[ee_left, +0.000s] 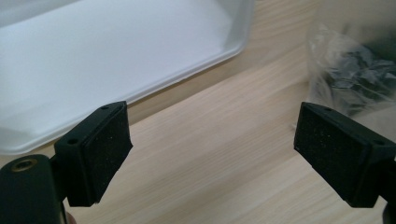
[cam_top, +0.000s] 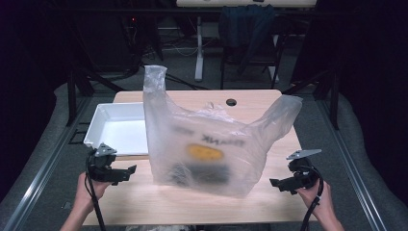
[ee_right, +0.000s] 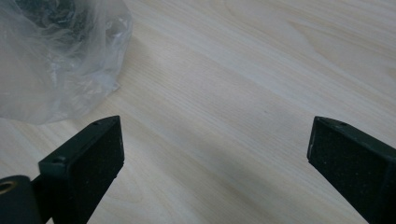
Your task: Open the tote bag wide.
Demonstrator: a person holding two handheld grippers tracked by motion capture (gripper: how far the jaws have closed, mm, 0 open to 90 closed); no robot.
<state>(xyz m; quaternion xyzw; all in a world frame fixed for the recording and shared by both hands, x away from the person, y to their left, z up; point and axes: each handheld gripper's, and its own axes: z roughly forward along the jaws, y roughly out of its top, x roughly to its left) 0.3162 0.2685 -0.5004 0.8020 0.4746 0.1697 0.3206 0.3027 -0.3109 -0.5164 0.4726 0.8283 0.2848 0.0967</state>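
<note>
plastic bag (cam_top: 207, 149), translucent, upright, handles raised, dark contents inside

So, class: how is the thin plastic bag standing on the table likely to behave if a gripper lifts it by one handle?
The plastic bag is thin, crinkled film, so it would probably sag and fold, not keep its shape. Dark and yellow items lie at its bottom, so the weight likely hangs low and swings. Its tall handle looks flimsy; smooth film might slip between the pads.
</note>
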